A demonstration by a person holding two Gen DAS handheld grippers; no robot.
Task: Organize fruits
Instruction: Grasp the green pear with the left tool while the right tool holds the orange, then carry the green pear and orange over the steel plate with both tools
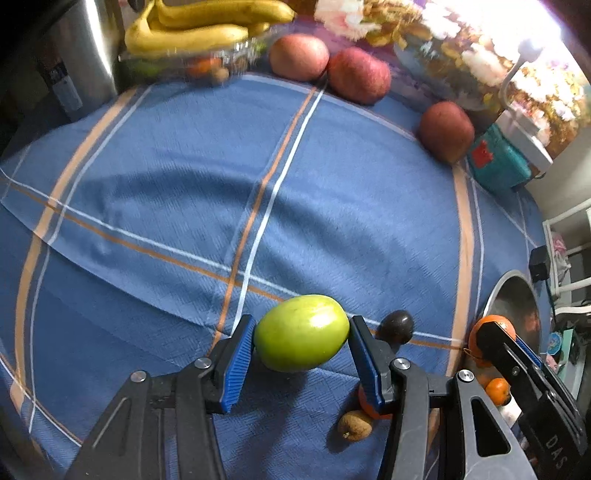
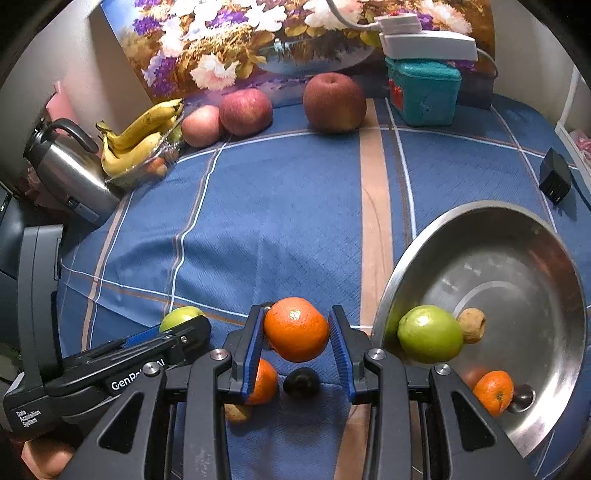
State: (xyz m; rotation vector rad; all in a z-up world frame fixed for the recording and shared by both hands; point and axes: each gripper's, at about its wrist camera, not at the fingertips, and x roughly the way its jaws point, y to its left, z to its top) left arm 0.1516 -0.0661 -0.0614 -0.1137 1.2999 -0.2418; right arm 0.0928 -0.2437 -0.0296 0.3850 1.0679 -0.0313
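- Left wrist view: your left gripper (image 1: 301, 345) is clamped on a green fruit (image 1: 301, 333), its blue pads (image 1: 238, 363) pressed against both sides, above the blue checked cloth (image 1: 166, 192).
- Just right of that fruit a small dark fruit (image 1: 397, 327) lies on the cloth; nearer to you, partly behind the right finger, sit a brown fruit (image 1: 354, 425) and a bit of an orange.
- At the right edge your right gripper (image 1: 495, 343) comes in holding an orange (image 1: 493, 332), with the steel bowl (image 1: 517, 295) behind it.
- At the far side: bananas (image 1: 199, 27) on a clear tray at the left, then three red apples (image 1: 298, 56) strung out to the right, and a teal box (image 1: 498, 162).
- Right wrist view: your right gripper (image 2: 297, 334) is closed on the orange (image 2: 296, 328), held off the cloth (image 2: 277, 206).
- Under it lie a second orange (image 2: 265, 382), the dark fruit (image 2: 301, 383) and the brown one (image 2: 236, 412).
- The bowl (image 2: 517, 258) stands just to the right; inside it are a green fruit (image 2: 430, 334), a brown one (image 2: 472, 325), an orange (image 2: 493, 391) and a small dark one.
- At the left, your left gripper (image 2: 177, 328) holds its green fruit (image 2: 179, 317), only partly seen.
- Far left stand a steel kettle (image 2: 70, 170) and the bananas (image 2: 138, 134); the apples (image 2: 245, 110) and teal box (image 2: 423, 92) line the far edge.
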